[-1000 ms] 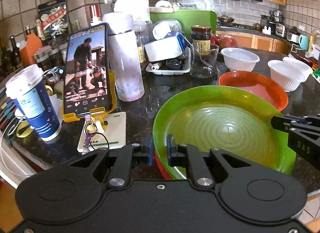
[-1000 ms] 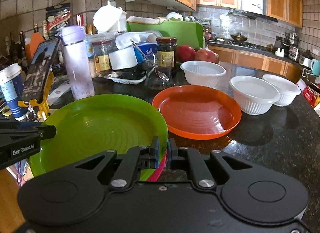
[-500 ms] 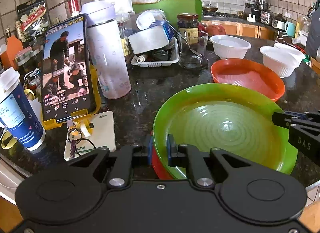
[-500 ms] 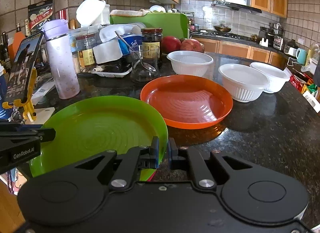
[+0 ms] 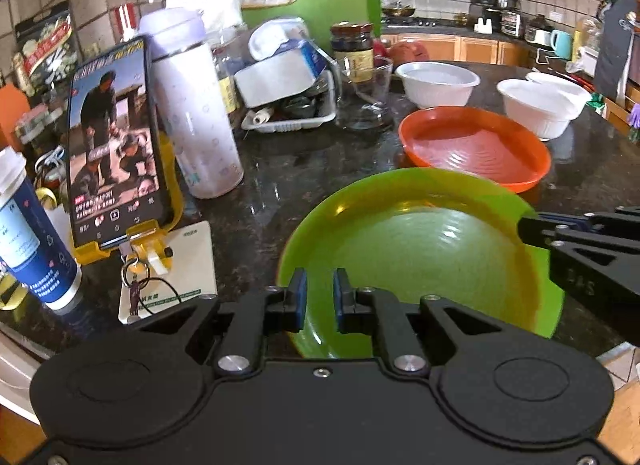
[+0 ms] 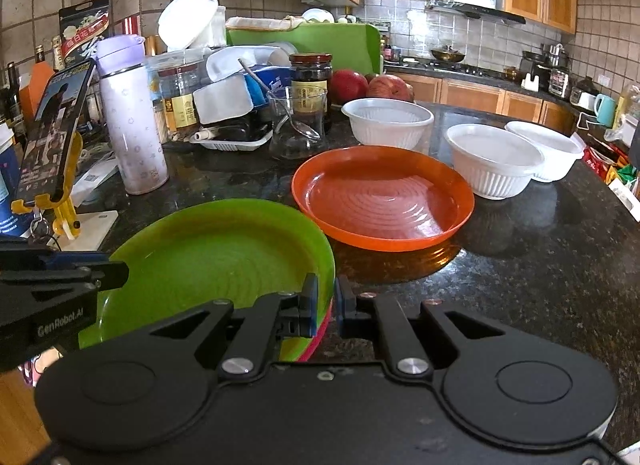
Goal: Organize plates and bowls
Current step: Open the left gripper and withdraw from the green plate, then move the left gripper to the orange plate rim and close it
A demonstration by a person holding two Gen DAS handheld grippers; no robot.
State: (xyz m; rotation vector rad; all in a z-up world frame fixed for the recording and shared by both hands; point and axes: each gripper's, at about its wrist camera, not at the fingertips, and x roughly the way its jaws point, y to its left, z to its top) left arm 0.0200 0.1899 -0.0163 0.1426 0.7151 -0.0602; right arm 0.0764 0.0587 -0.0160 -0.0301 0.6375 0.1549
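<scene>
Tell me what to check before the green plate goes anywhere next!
1. Right gripper has the green plate: ok, the rim sits between its fingers.
2. Left gripper has it too: cannot tell, one finger hides the rim there.
3. Pink plate underneath stays out of the grip: cannot tell, only its edge peeks out by the right gripper.
4. Orange plate is empty: ok, nothing lies in it.
5. Way from the green plate to the orange plate: ok, only bare counter lies between them.
6. Nearest white bowl is clear of the orange plate: cannot tell, they look very close.
</scene>
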